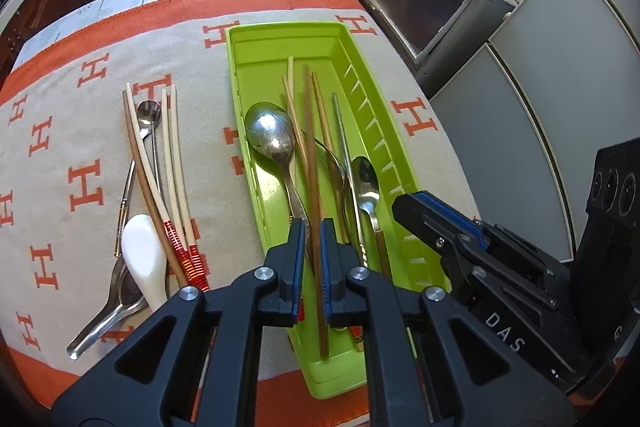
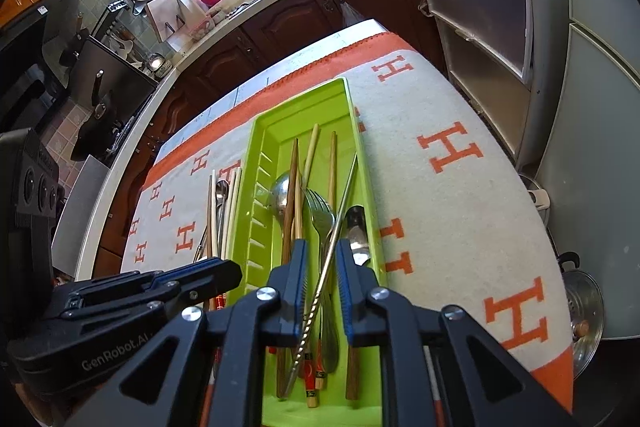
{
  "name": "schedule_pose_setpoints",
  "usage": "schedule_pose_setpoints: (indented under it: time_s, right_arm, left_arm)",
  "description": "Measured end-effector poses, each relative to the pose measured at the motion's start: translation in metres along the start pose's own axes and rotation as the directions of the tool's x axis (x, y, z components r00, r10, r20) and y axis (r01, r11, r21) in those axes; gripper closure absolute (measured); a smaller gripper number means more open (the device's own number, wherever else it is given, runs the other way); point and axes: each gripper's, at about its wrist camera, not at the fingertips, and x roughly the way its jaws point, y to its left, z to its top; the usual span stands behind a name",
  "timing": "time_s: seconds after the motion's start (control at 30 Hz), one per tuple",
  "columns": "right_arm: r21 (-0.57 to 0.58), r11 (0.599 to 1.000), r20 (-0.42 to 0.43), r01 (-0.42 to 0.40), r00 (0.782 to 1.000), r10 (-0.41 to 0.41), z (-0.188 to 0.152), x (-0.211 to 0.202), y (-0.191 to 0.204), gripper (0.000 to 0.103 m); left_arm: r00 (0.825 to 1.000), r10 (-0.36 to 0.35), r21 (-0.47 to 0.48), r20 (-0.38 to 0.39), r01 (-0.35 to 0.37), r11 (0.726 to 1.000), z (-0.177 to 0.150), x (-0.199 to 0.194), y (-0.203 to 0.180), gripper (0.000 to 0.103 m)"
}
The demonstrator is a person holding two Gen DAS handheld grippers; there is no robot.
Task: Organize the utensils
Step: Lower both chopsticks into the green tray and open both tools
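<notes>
Left gripper (image 1: 311, 227) clamped on a dark wooden chopstick (image 1: 316, 163), held lengthwise over the green tray (image 1: 280, 31) so it drops in parallel. Right gripper (image 2: 320, 247) jaws parted around a metal chopstick (image 2: 334, 227), not pinching; probably releasing. More chopsticks and spoons wait on the cloth (image 1: 72, 131) left of the tray.

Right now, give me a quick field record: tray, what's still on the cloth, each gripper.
tray: green tray on the orange-and-grey cloth, holding spoons, a fork, chopsticks
on cloth: pale chopsticks, white spoon, steel ladle spoon, left of the tray
left gripper: jaws shut on a brown chopstick above the tray
right gripper: jaws parted, not pressing the metal chopstick that lies between them
</notes>
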Motion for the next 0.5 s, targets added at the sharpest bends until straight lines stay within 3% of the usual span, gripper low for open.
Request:
schedule_pose_setpoints:
  time_s: [0.13, 0.3, 0.5]
  right_arm:
    - [-0.001, 1.000, 0.002, 0.002, 1.000, -0.002, -0.002, -0.004, 0.002, 0.089]
    - [0.000, 1.000, -0.001, 0.002, 1.000, -0.002, -0.009, -0.009, 0.007, 0.089]
    - [-0.005, 1.000, -0.015, 0.001, 1.000, -0.001, -0.020, -0.013, 0.015, 0.089]
  left_arm:
    - [1.000, 0.018, 0.004, 0.005, -0.018, 1.000, -0.005, -0.008, 0.001, 0.091]
    - [0.999, 0.040, 0.007, 0.033, -0.041, 0.999, -0.017, -0.022, 0.006, 0.073]
    - [0.995, 0.084, 0.004, 0.062, -0.084, 0.996, -0.038, -0.041, 0.016, 0.069]
